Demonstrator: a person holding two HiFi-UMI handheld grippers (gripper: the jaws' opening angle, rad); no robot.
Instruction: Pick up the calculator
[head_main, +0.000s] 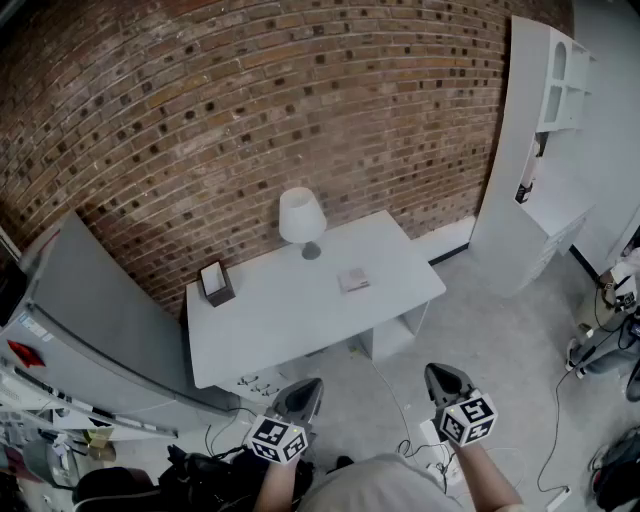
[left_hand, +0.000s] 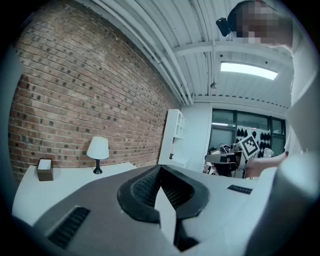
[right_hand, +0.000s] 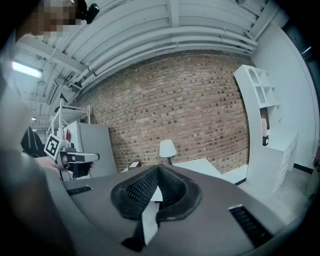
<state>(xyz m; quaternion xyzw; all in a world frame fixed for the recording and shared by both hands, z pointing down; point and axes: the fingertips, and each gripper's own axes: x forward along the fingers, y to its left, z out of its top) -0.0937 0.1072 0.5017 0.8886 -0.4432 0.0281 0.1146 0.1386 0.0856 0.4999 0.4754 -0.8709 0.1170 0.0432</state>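
At the head view's six o'clock, the left gripper and right gripper are both clenched and empty, short of the white desk. The calculator lies flat on it, with a table lamp at its eleven o'clock.

I hold my left gripper and right gripper out in front of me, side by side and well apart. Both point forward and tip slightly down. Each pair of jaws is pressed together with nothing between. My left forearm and right forearm stretch out behind them.
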